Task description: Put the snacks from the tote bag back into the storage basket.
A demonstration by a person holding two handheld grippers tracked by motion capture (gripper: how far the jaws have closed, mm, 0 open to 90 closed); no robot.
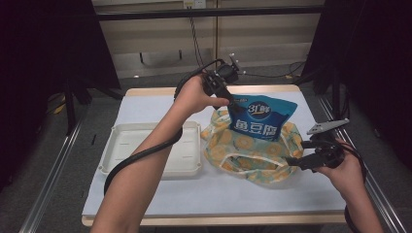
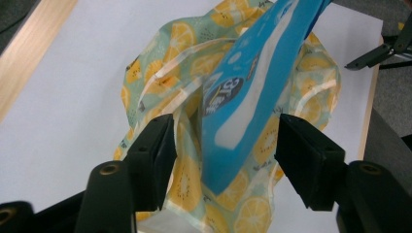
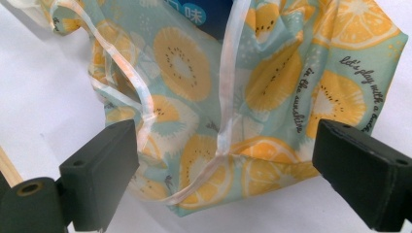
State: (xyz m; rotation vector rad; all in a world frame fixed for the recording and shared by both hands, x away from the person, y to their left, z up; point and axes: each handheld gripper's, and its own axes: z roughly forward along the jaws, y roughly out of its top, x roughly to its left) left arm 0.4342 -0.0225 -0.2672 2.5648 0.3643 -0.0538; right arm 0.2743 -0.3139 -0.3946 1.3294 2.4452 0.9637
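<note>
A blue snack packet [image 1: 263, 118] stands tilted in the mouth of a cloth bag [image 1: 243, 148] printed with yellow fruit slices, in the middle of the table. My left gripper [image 1: 234, 104] reaches down to the packet's top left corner. In the left gripper view the packet [image 2: 243, 116] runs between the jaws of the left gripper [image 2: 226, 160], with a gap showing on each side. My right gripper [image 1: 292, 160] is at the bag's right edge. Its jaws stand wide apart in the right gripper view [image 3: 233, 174], with the bag's cloth [image 3: 272, 92] and pale drawstring [image 3: 227, 97] between them, unpressed.
An empty white tray [image 1: 127, 145] lies left of the bag, partly under my left forearm. A white mat [image 1: 145, 108] covers the table. Dark curtains and metal rails flank both sides. The other gripper's grey plate [image 2: 374, 56] shows at the left gripper view's top right.
</note>
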